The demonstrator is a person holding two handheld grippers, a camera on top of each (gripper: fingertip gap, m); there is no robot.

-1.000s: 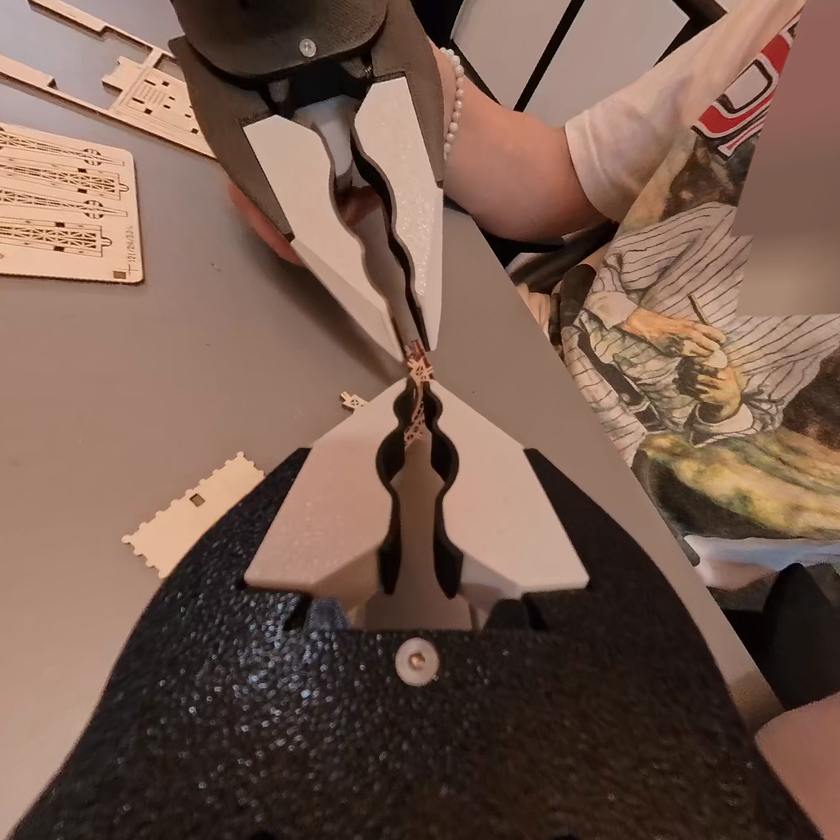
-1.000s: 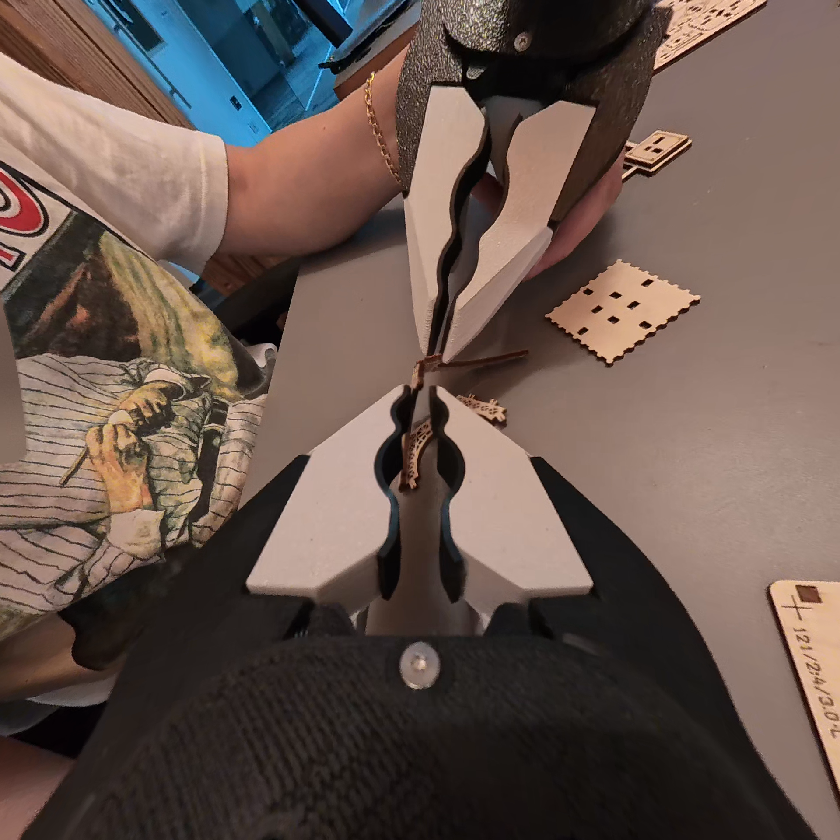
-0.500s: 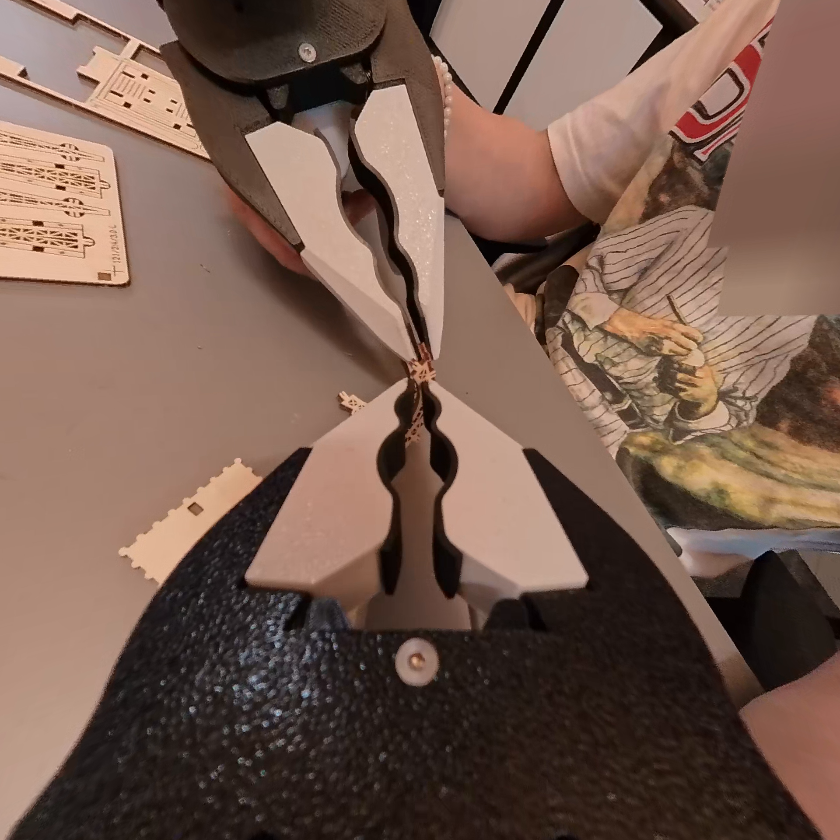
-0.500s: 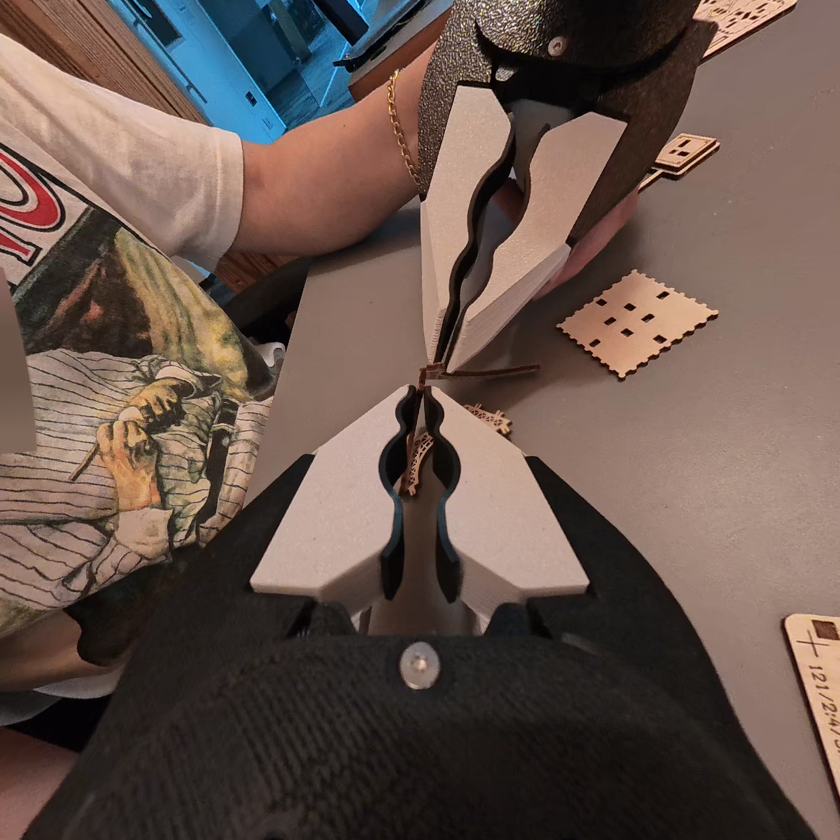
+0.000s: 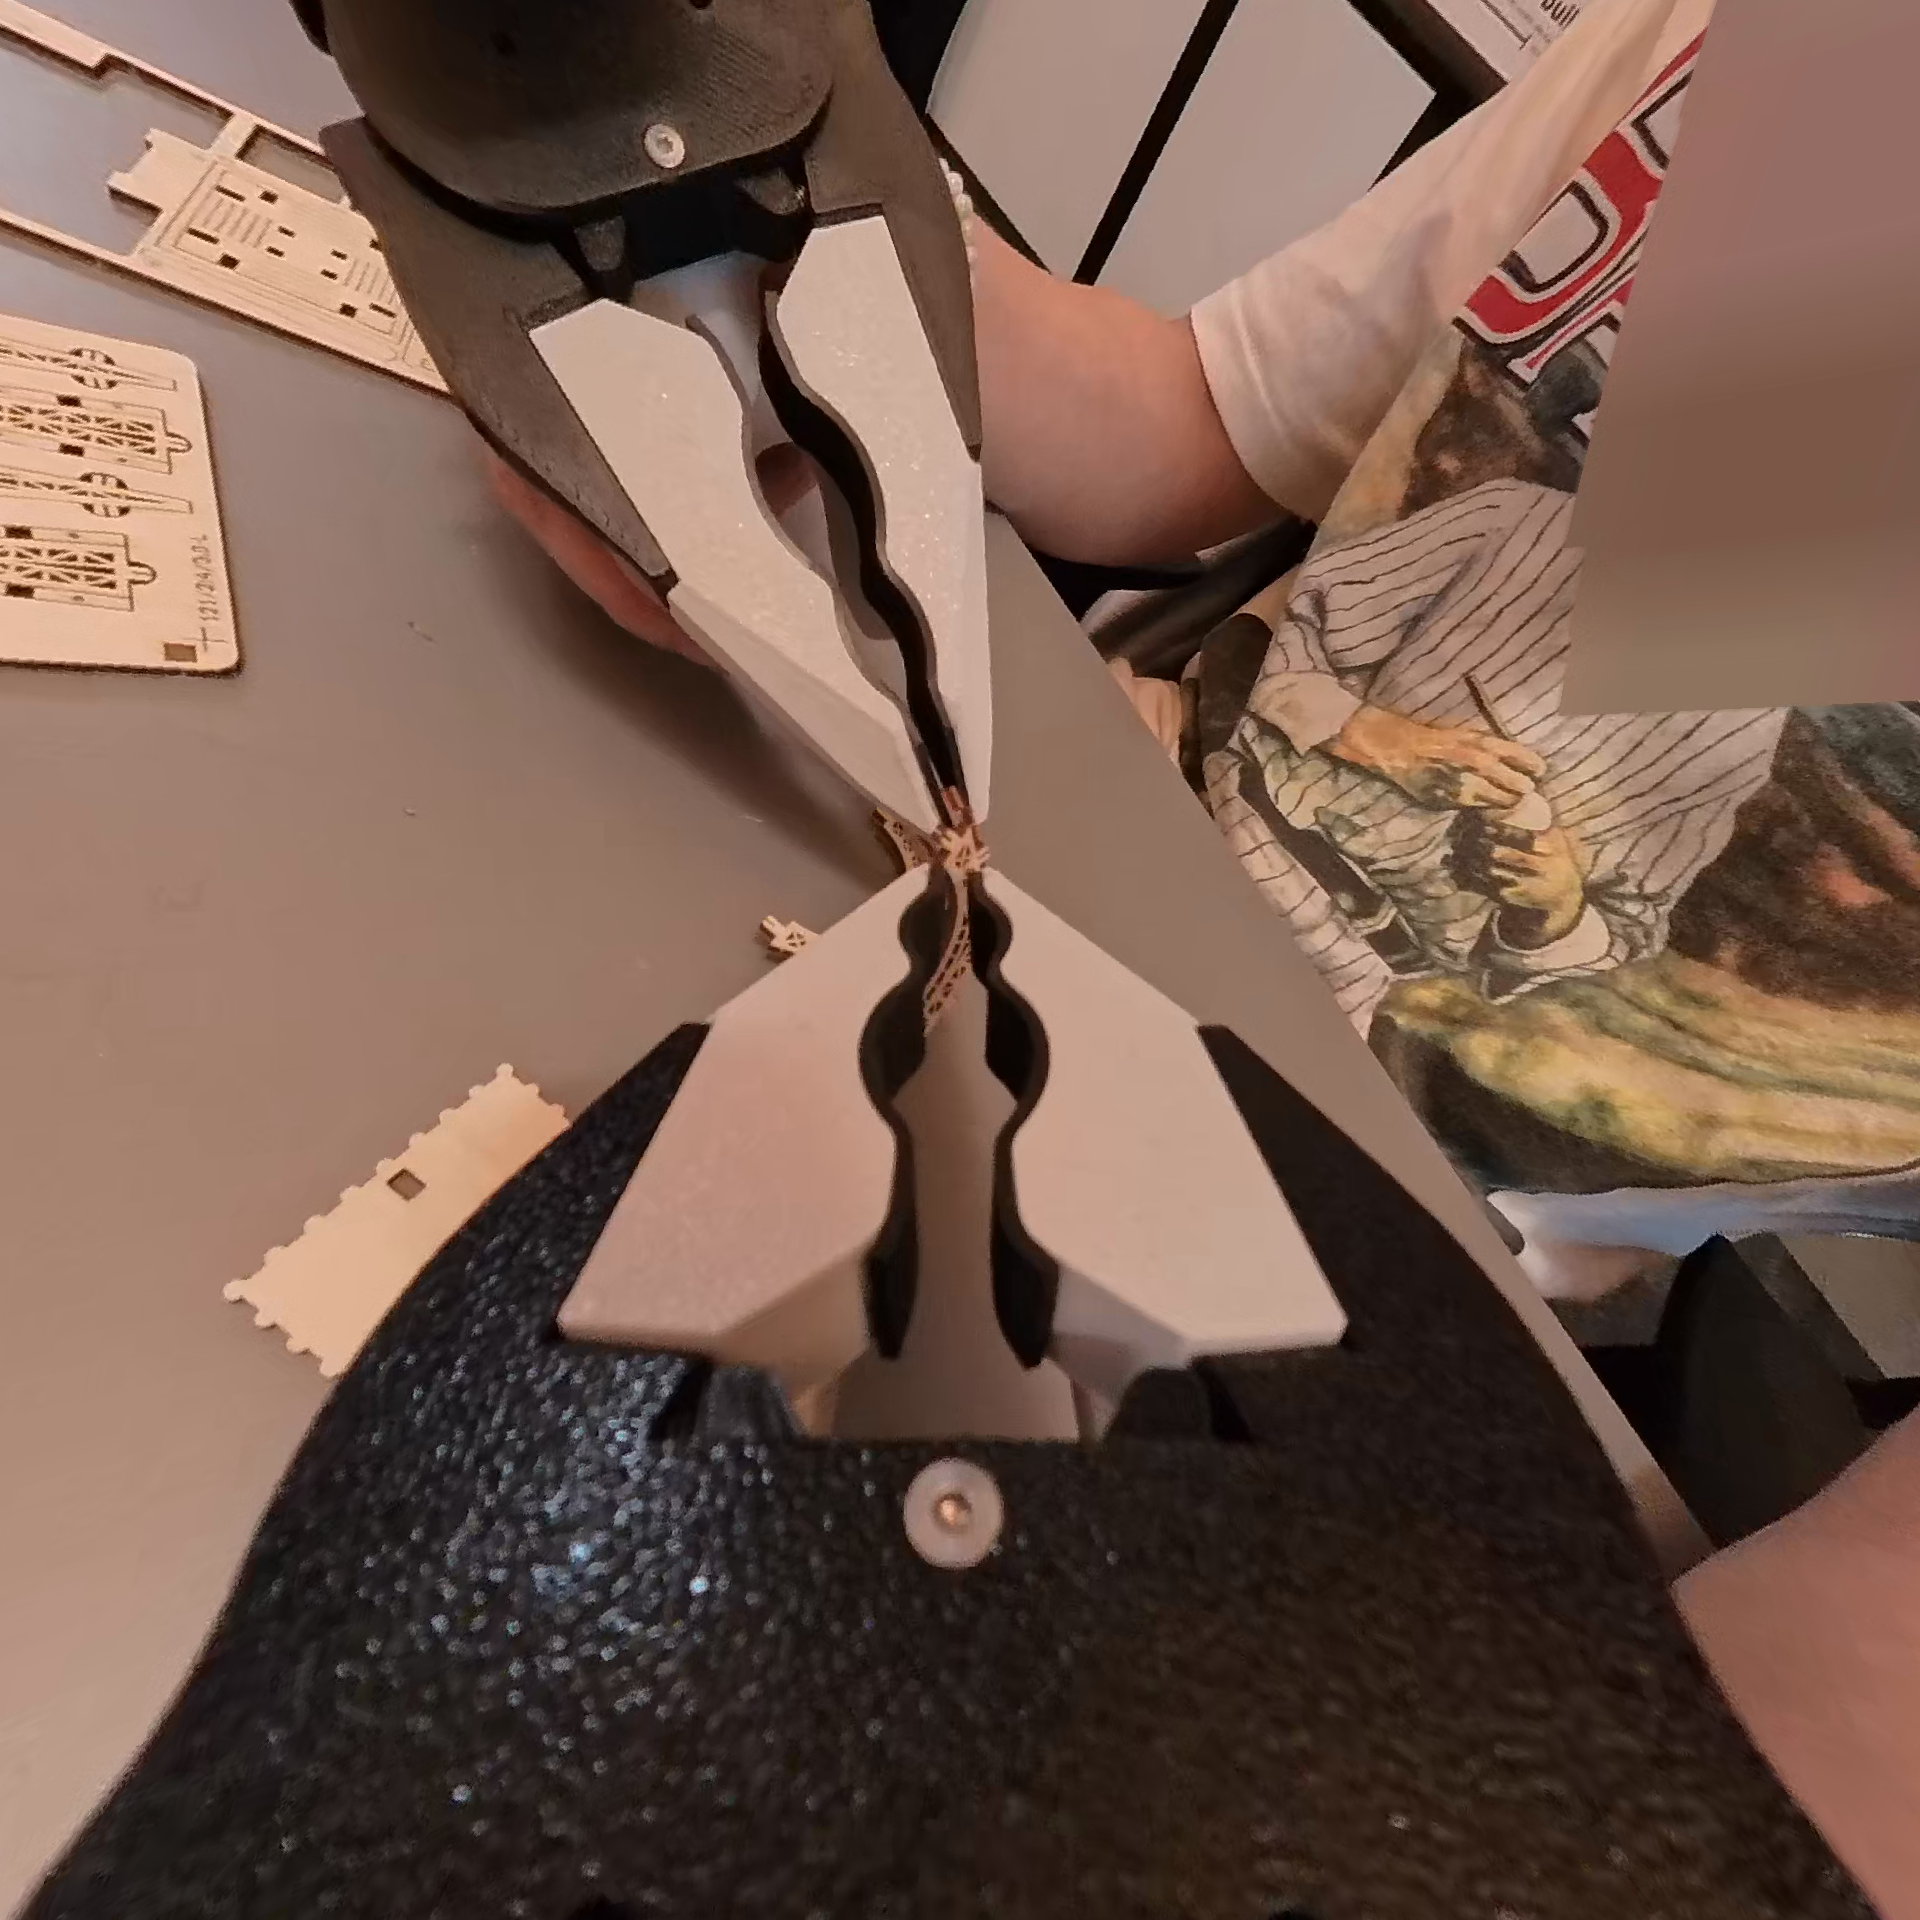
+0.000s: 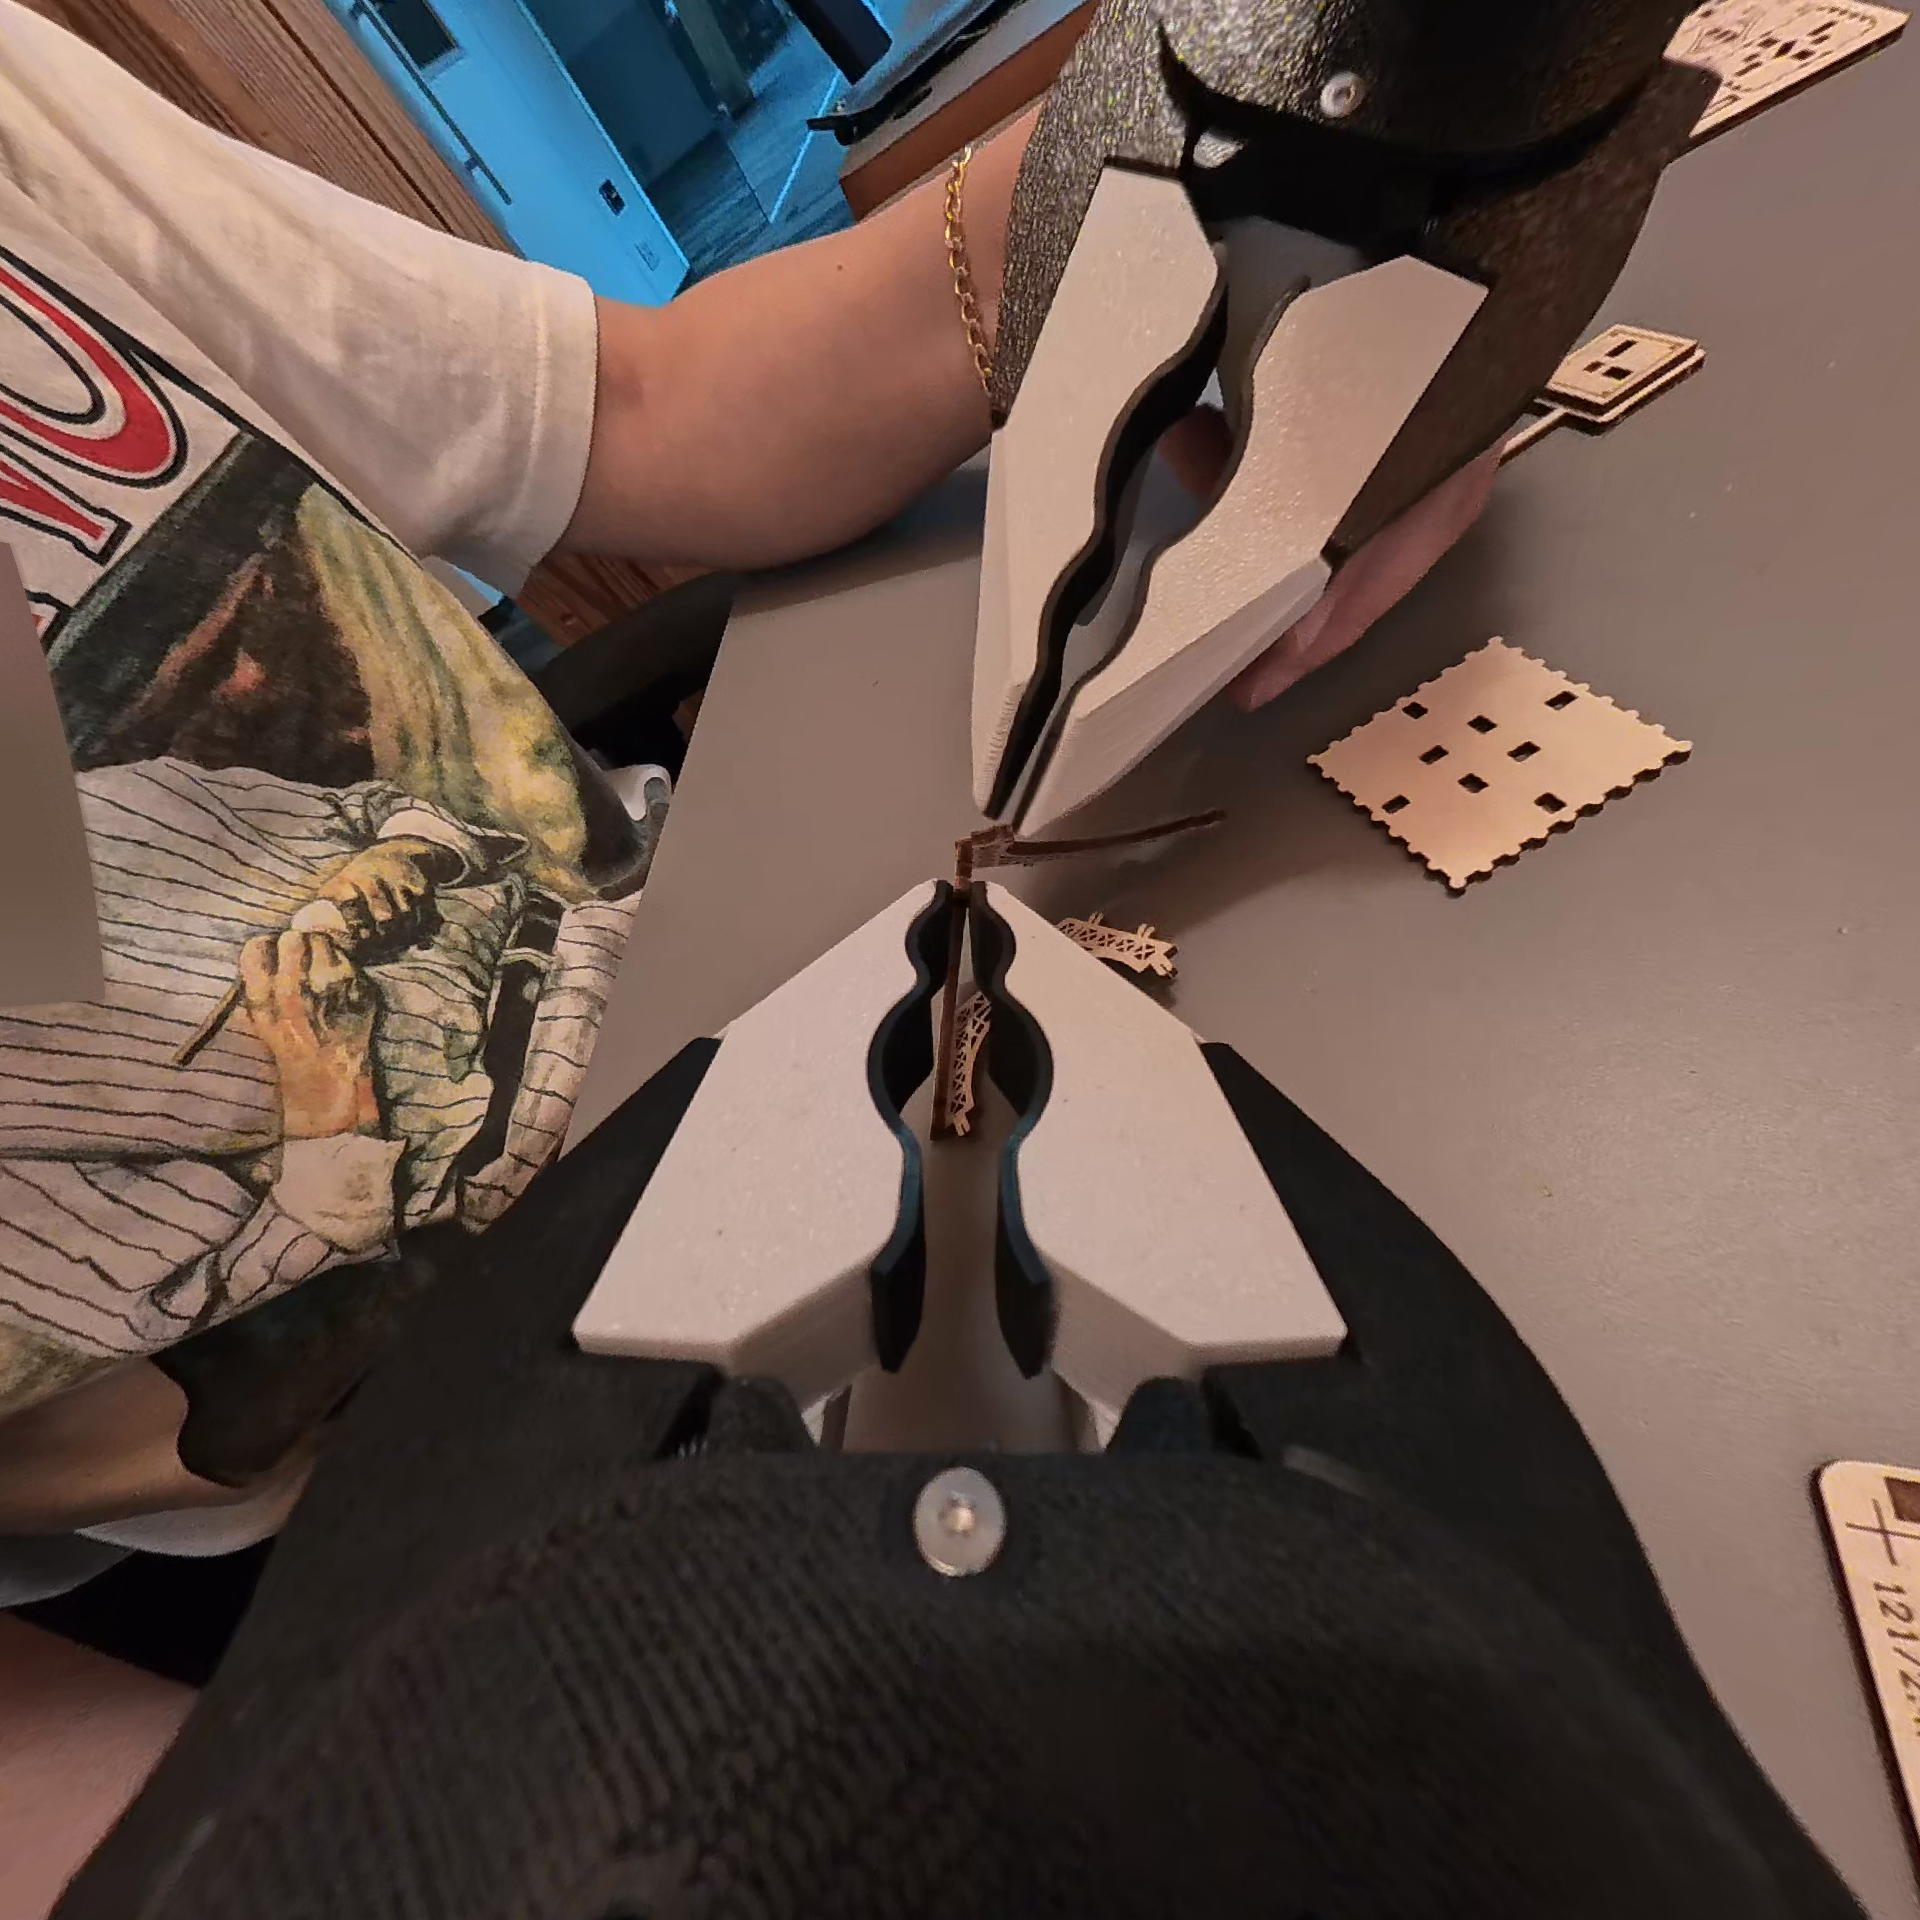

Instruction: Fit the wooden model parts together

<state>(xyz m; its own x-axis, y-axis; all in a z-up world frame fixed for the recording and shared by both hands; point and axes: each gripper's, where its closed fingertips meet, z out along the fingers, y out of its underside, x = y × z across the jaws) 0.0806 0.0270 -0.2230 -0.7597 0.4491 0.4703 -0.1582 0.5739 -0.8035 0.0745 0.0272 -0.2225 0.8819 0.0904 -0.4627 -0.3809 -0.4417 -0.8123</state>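
Over the grey table (image 5: 312,831), left wrist view: left gripper (image 5: 954,883) pinched on a thin pale lattice-cut wooden strip (image 5: 951,966), tip to tip with the right gripper (image 5: 951,805). Right wrist view: right gripper (image 6: 961,888) clamped on a second slim lattice wooden strip (image 6: 956,1060), its end touching the left gripper's (image 6: 1003,821) strip; a square notched wooden plate (image 6: 1496,764) lies nearby

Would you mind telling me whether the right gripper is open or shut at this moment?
Shut. The right gripper has its white fingertips pinched on a thin latticed wooden strip, held edge-on above the grey table.
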